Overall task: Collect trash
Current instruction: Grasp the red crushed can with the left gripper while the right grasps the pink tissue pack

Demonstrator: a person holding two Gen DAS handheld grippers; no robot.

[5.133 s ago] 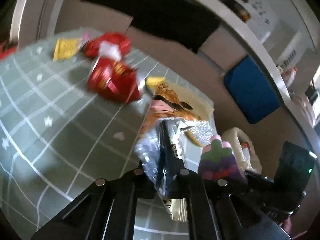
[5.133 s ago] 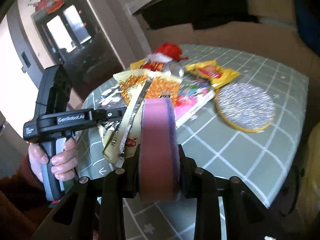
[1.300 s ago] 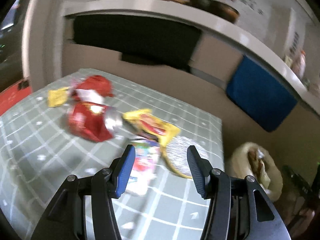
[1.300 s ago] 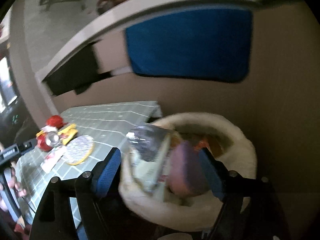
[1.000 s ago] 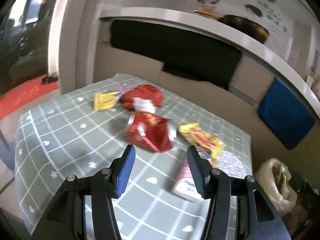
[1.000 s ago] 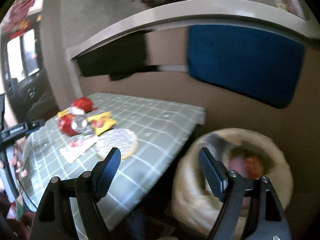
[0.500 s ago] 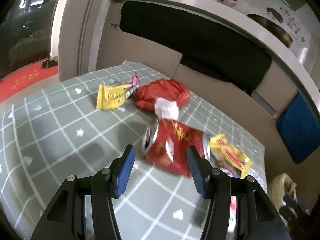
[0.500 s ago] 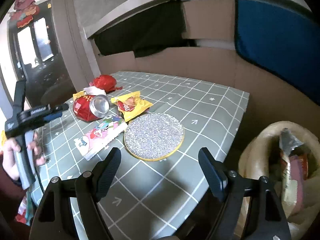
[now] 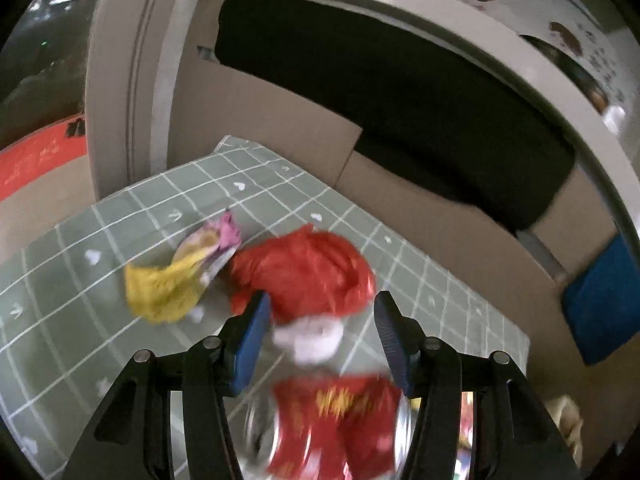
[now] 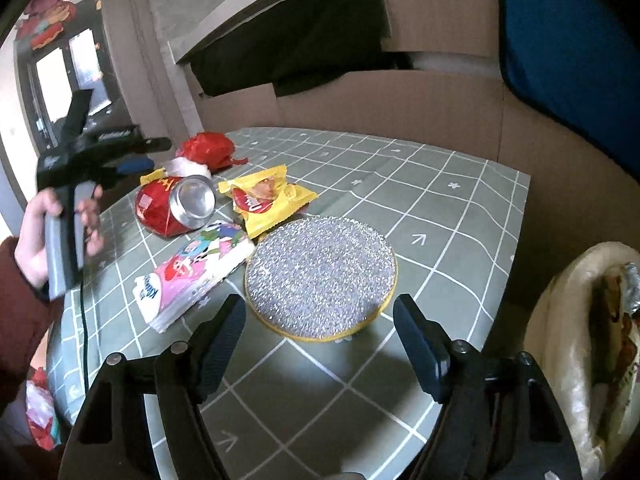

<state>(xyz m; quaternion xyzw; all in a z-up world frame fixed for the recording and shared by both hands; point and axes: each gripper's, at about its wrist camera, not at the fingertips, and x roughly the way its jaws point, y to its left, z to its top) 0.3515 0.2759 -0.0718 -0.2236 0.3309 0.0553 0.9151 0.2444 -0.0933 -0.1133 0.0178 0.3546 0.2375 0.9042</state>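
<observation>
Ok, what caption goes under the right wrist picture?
Open right gripper hovers over round glittery silver disc on green checked tablecloth.

Both claws emptied, left claw (image 9: 318,338) now wide over red wrapper (image 9: 308,272), sponge in bag (image 10: 576,344).

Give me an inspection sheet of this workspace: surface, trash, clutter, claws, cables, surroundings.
Surface: green grid tablecloth.
Trash: crushed red can; yellow snack bag; pink cartoon packet; red wrapper with white tissue against it; yellow-pink wrapper.
Clutter: round glittery mat, apart from the can.
Claws: left claw open, above the red wrapper; right claw open, empty, near the mat.
Cables: black cord hanging from the left handle.
Surroundings: cream bag holding trash beside the table; cardboard behind; blue cushion.
</observation>
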